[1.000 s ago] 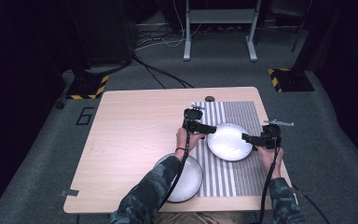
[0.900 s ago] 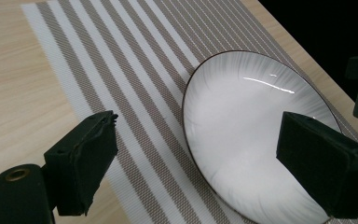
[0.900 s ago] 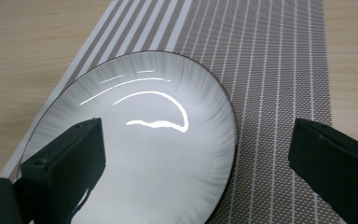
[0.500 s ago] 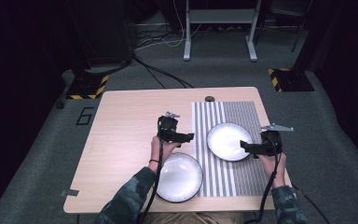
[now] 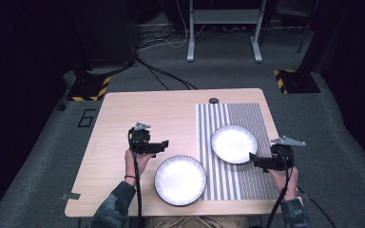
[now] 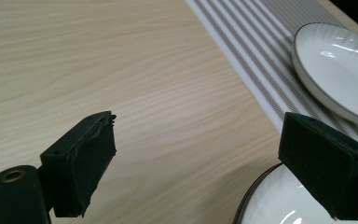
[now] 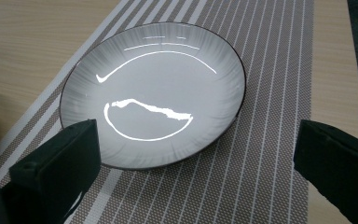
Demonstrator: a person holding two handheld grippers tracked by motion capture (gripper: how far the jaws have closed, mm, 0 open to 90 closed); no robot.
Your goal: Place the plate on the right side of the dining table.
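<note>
Pale wood-grain desk (image 5: 123,118), grey carpet around it. Left tool (image 5: 159,145) hovers over bare wood, jaws spread wide, holding nothing. Just right of it, near edge: round glossy white plate (image 5: 180,180), dark rim, partly overlapping striped woven mat (image 5: 247,118). Second white plate (image 5: 234,144) sits on the mat. Right tool (image 5: 256,159), jaws spread, empty, beside that plate's near-right rim.

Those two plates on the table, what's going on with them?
A person holds a gripper in each hand, both open and empty. The right gripper sits beside the plate on the striped mat. The left gripper hovers over bare wood, near the second plate, which straddles the placemat's edge. Neither plate is gripped.
</note>
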